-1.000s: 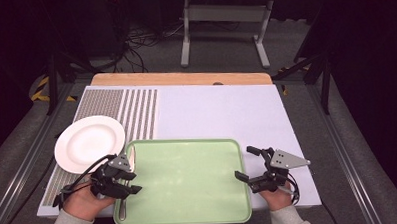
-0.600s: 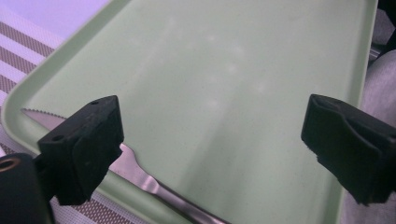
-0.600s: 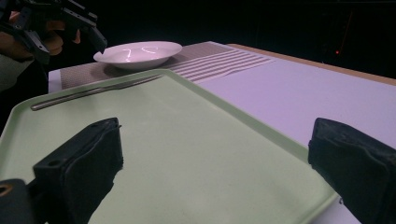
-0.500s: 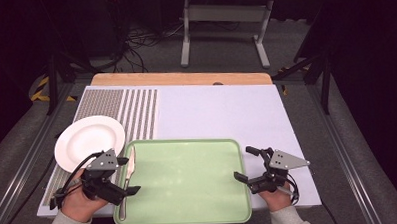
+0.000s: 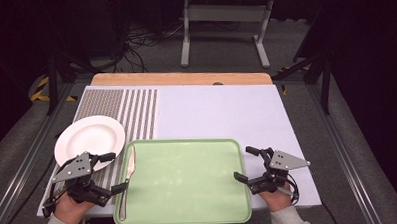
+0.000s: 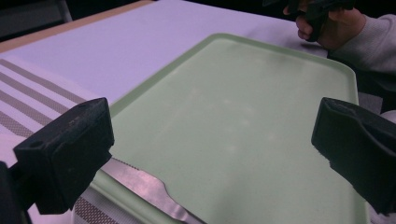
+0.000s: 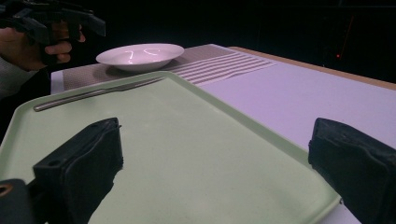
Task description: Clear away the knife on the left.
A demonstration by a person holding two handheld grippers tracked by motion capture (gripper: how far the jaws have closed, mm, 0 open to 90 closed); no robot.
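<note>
Fingers of left gripper (image 5: 115, 172) just spread wide, nothing held | butter knife (image 5: 129, 178) left on green tray (image 5: 190, 212) rim | right gripper (image 5: 247, 163) fingers open too, parked beside tray

No text, label, brand, number or sign can be read anywhere in these views. The green tray (image 5: 184, 180), the white plate (image 5: 90, 138) and the striped mat (image 5: 136, 106) all look unmarked, though the dark background may be too dim to tell.
</note>
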